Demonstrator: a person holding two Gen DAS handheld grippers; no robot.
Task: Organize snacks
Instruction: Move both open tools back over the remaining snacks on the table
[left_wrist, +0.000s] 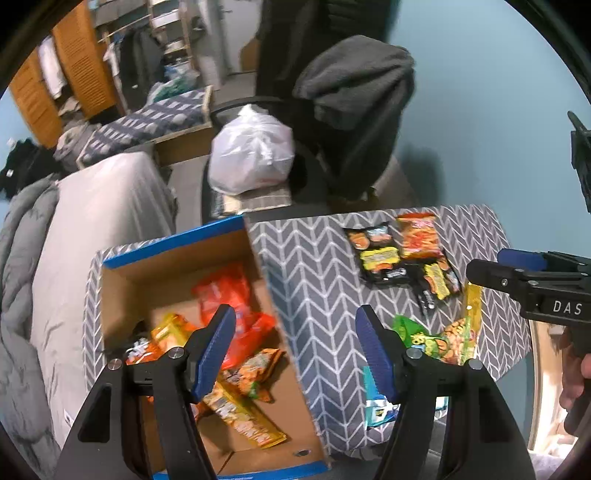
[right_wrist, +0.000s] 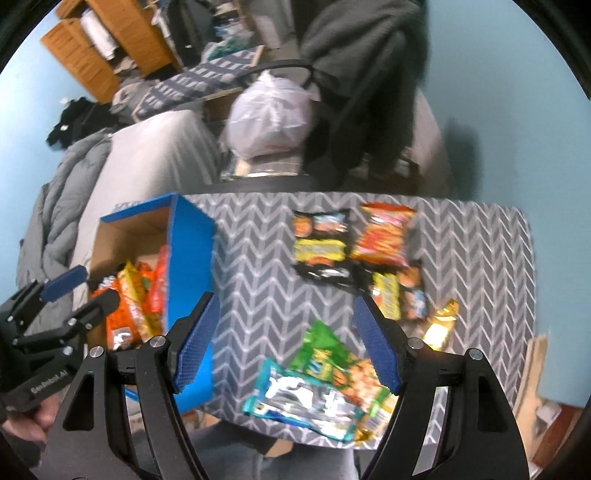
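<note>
The left gripper (left_wrist: 295, 347) is held with its blue-padded fingers (left_wrist: 216, 349) spread wide, nothing between them. The right gripper (right_wrist: 286, 338) is likewise parted and empty, pads (right_wrist: 195, 339) facing each other. A bare hand (left_wrist: 574, 384) grips the right tool's handle at the frame edge.

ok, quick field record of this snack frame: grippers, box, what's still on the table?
left gripper: open, empty, above the box's right wall
right gripper: open, empty, above green and silver-blue packets
blue cardboard box: open top, holds orange, red and yellow snack packets
grey chevron tablecloth: snacks left on it
green snack bag: nearest the right fingers
black snack packets: far side
orange chip bag: beside them
</note>
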